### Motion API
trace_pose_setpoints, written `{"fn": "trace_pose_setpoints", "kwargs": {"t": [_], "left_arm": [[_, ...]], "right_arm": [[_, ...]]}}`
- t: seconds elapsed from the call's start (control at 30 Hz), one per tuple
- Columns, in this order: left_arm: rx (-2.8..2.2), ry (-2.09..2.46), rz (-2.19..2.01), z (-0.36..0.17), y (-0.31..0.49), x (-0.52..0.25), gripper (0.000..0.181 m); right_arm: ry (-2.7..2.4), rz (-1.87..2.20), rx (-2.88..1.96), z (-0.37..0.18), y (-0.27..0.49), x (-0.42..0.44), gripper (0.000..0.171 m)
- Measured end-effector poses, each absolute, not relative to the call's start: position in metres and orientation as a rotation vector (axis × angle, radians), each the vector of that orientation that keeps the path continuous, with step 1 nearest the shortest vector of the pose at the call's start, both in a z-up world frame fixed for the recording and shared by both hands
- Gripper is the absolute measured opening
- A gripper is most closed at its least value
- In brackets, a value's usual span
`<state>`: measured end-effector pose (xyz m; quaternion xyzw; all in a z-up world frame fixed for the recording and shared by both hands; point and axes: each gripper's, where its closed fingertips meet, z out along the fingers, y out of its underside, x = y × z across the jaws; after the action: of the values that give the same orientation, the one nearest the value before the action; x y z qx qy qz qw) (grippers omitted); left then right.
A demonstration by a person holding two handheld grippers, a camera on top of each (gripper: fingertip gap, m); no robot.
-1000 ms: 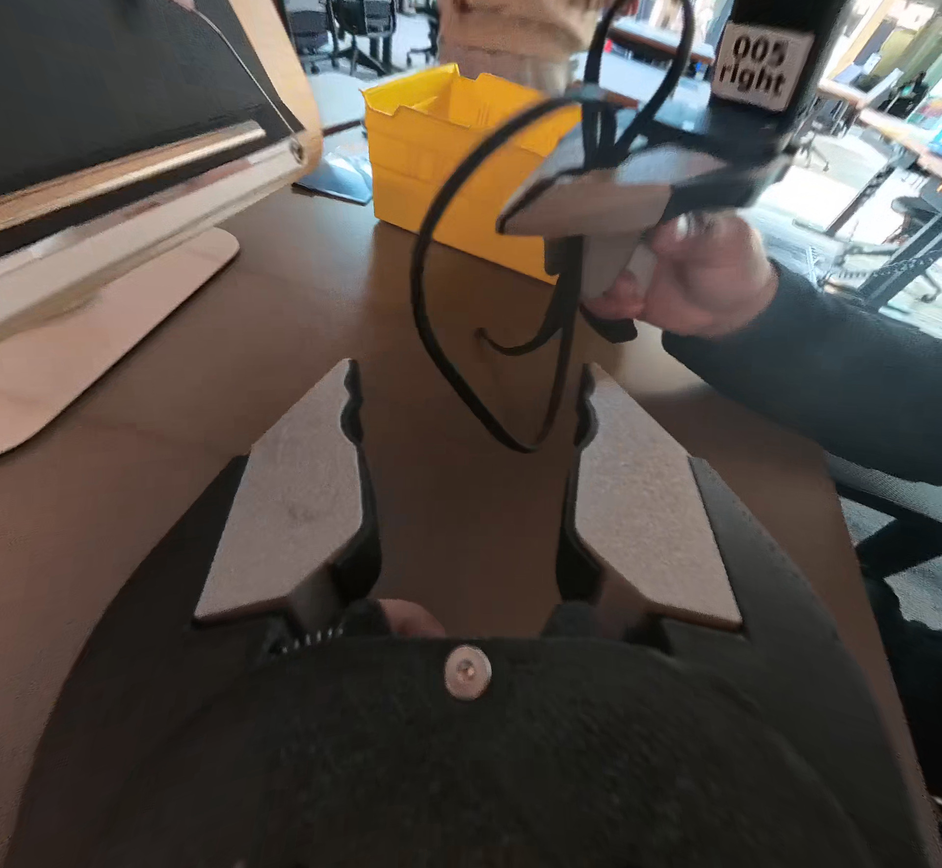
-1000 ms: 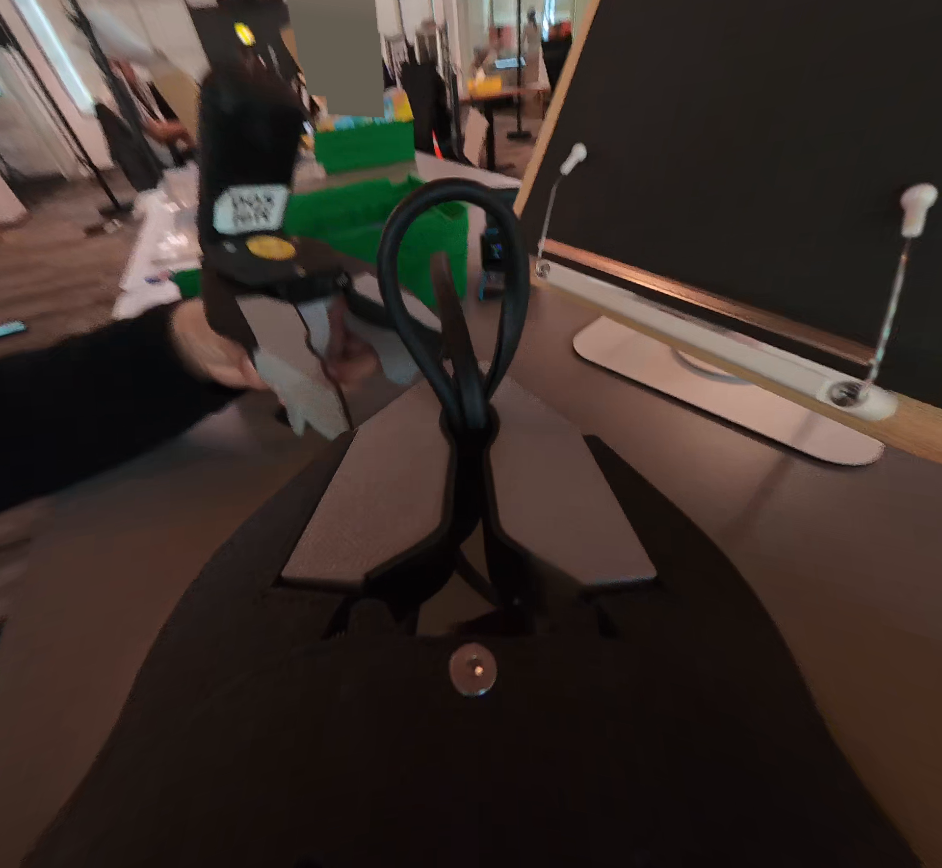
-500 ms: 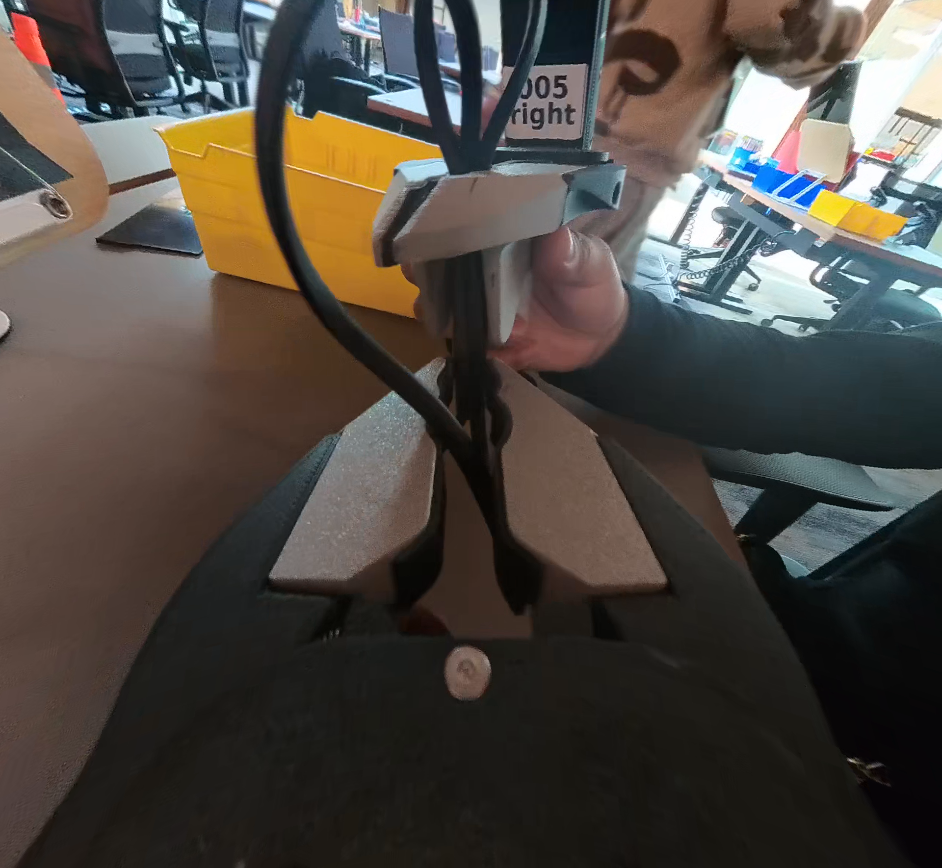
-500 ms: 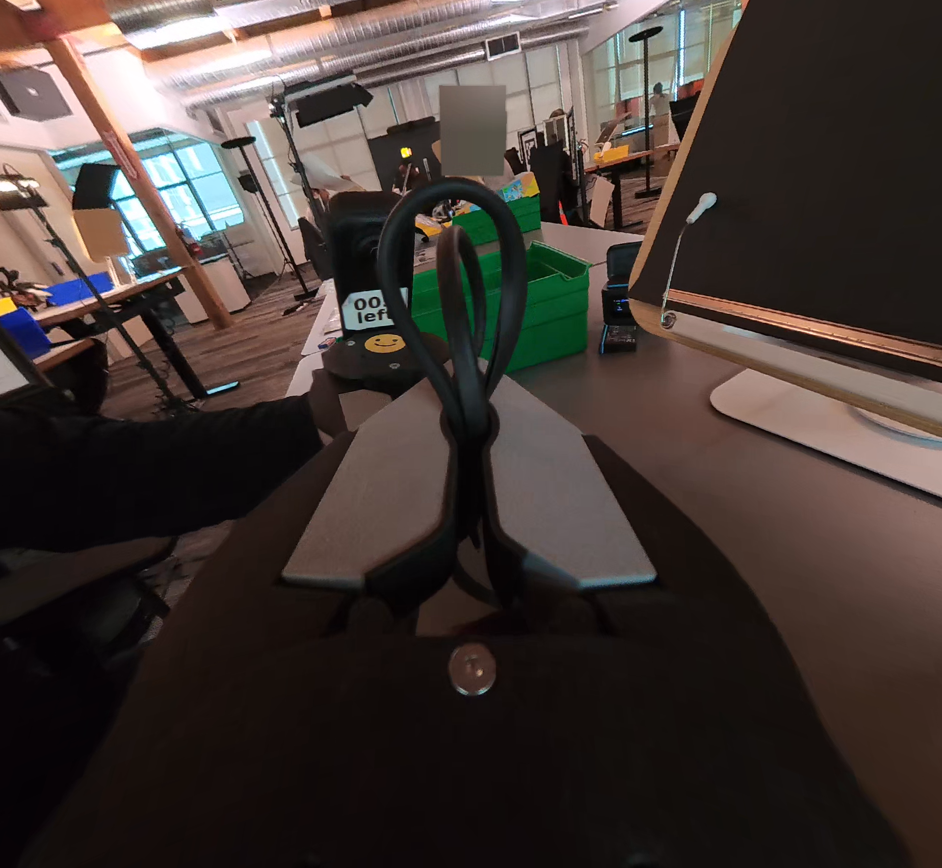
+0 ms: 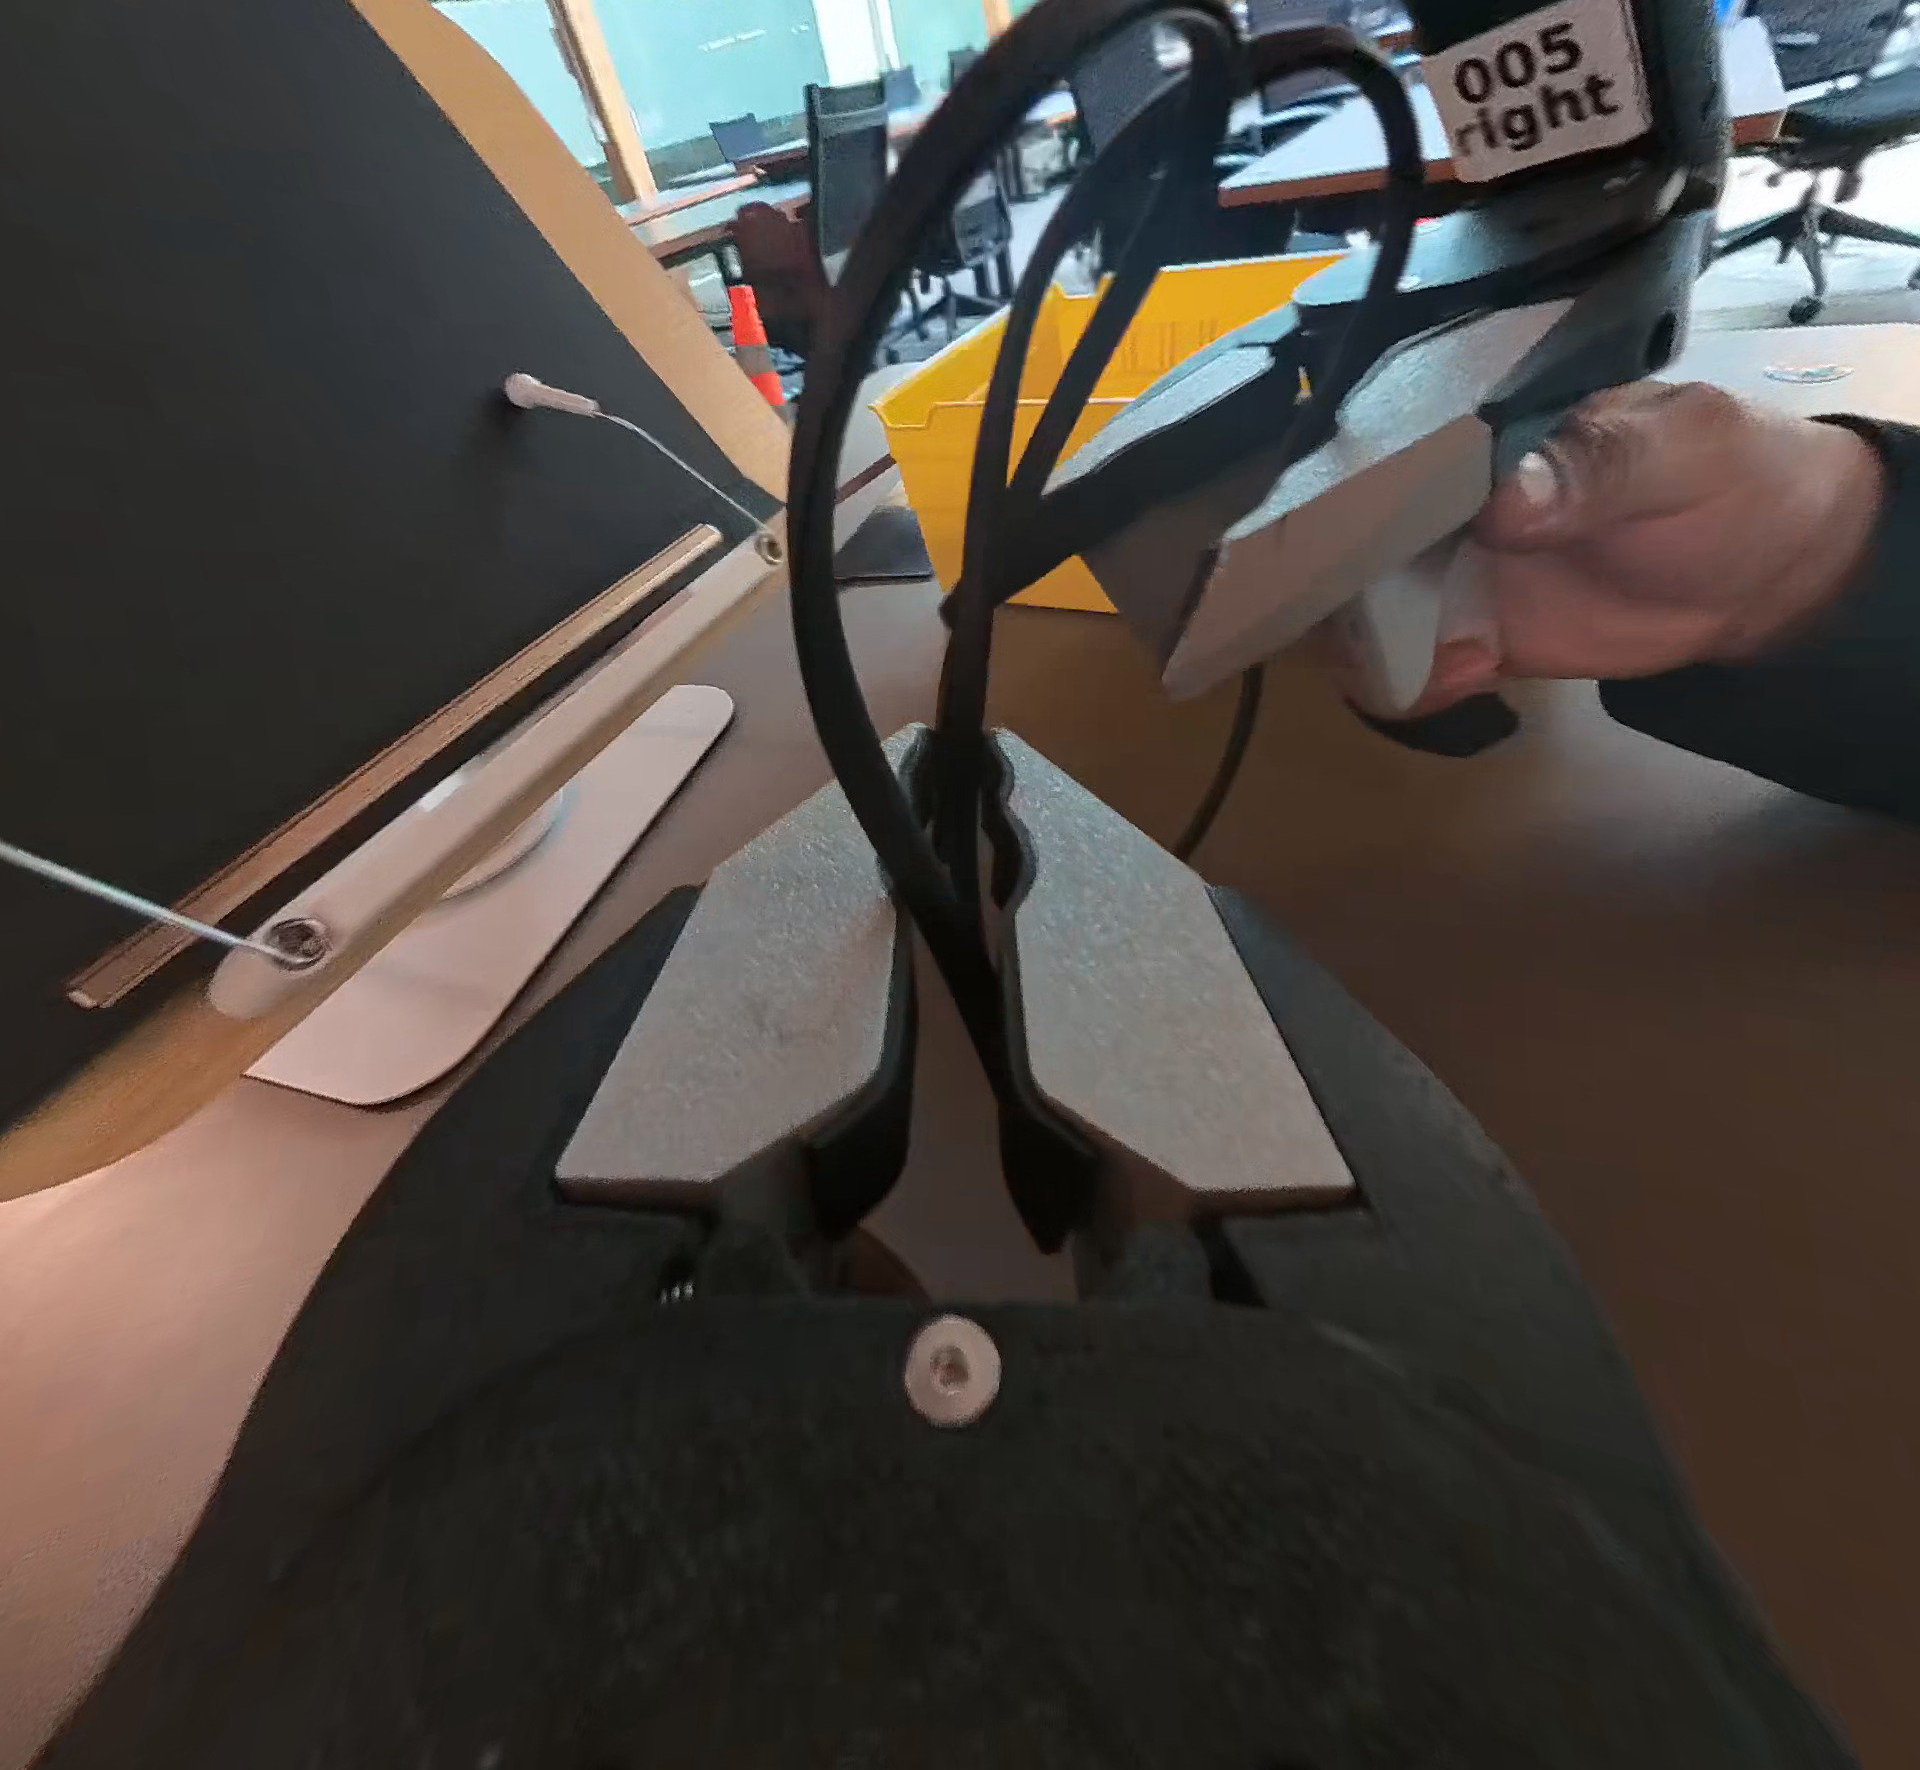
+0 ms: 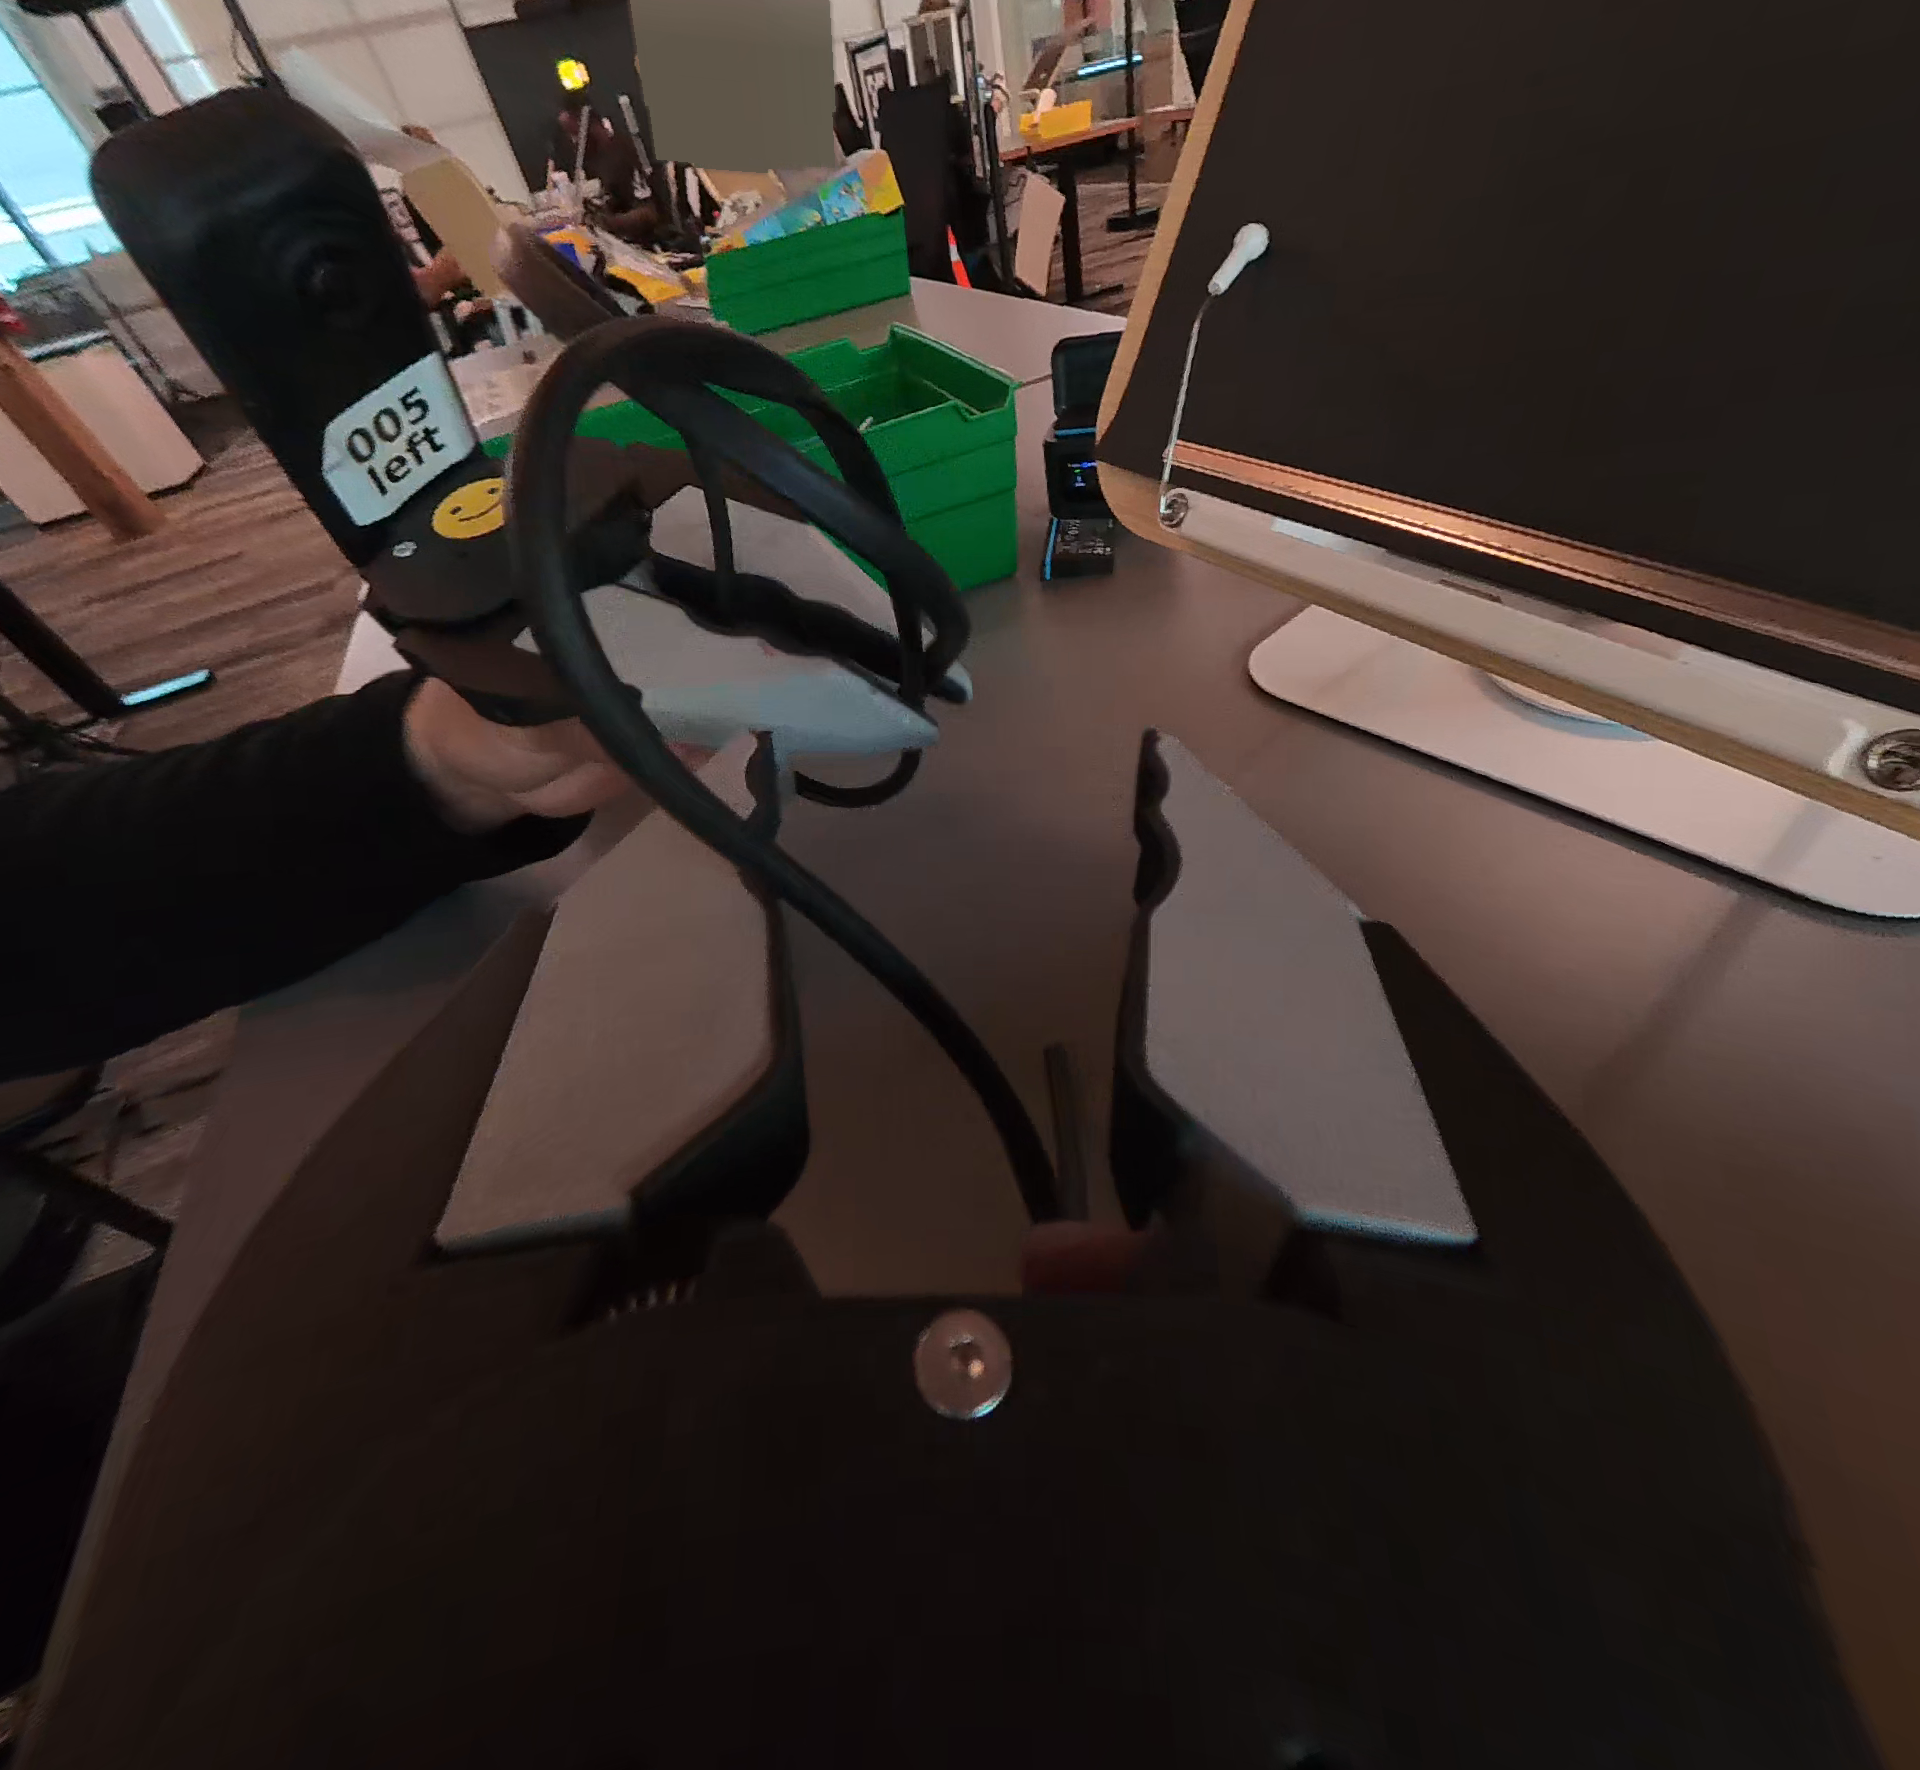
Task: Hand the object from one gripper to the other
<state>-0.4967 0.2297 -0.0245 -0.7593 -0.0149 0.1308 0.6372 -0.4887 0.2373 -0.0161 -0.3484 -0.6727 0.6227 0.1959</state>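
Observation:
A black looped cable (image 5: 821,432) stands up from my left gripper (image 5: 961,764), which is shut on its gathered strands above the brown table (image 5: 1558,993). My right gripper (image 5: 1112,577) is at the upper right of the left wrist view, jaws apart, with the loops passing between them. In the right wrist view the right gripper (image 6: 956,754) is open. One strand of the cable (image 6: 862,931) runs loosely between its fingers. The left gripper (image 6: 951,702) is just ahead on the left, shut on the loops.
A black board on a wooden stand with a white base (image 5: 488,941) is at the left, and at the right in the right wrist view (image 6: 1558,702). A yellow bin (image 5: 966,473), green bins (image 6: 935,463) and a small black device (image 6: 1075,494) are behind. My left and right fingertips are right by each other.
My left gripper closed on the cable half a second ago and still holds it. My right gripper, shut on the cable until then, has opened. Both grippers have tilted.

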Motion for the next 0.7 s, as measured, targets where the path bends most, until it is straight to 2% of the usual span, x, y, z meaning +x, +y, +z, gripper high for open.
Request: {"fn": "trace_pose_setpoints", "kwargs": {"t": [0.33, 0.53, 0.63, 0.7], "left_arm": [[-1.608, -0.399, 0.436, -0.007, 0.186, -0.563, 0.005], [-1.521, -0.435, 0.362, 0.005, 0.175, -0.569, 0.005], [-1.506, -0.387, 0.261, 0.008, 0.185, -0.555, 0.005], [-1.496, -0.351, 0.195, 0.009, 0.192, -0.544, 0.005]], "right_arm": [[-1.819, 1.743, -0.943, -0.003, 0.247, -0.487, 0.084], [-1.812, 1.674, -0.953, -0.007, 0.251, -0.491, 0.081], [-1.774, 1.643, -0.999, -0.010, 0.258, -0.498, 0.064], [-1.783, 1.658, -1.003, -0.013, 0.255, -0.498, 0.075]]}}
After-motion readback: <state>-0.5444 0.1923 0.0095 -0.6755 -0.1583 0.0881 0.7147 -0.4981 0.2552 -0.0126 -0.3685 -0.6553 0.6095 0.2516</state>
